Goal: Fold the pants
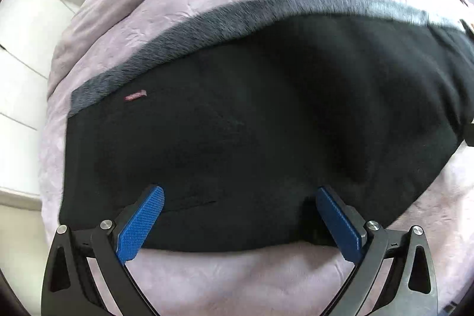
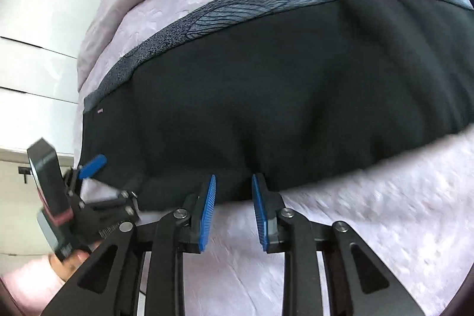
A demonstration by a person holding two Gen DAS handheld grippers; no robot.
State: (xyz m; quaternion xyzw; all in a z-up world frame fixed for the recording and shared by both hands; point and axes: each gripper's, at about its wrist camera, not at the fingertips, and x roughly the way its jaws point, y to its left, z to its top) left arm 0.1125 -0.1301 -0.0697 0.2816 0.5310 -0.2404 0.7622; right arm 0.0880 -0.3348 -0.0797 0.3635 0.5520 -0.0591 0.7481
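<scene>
The black pants point(image 1: 251, 123) lie flat across the lilac bed cover point(image 1: 237, 280), folded lengthwise, grey fleece lining point(image 1: 177, 28) peeking along the far side. The left gripper point(image 1: 240, 197) is spread wide over the near hem. The right gripper point(image 2: 233, 182) sits at that same near edge, pads narrowly parted, nothing pinched. Looks like both line up here to lift the edge together for the next fold.

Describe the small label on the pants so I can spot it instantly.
Start at the lilac bedspread, then the black pants spread across it. Follow their grey fleecy strip to its left end: the pink tag below it is the only coloured mark on the black cloth.
</scene>
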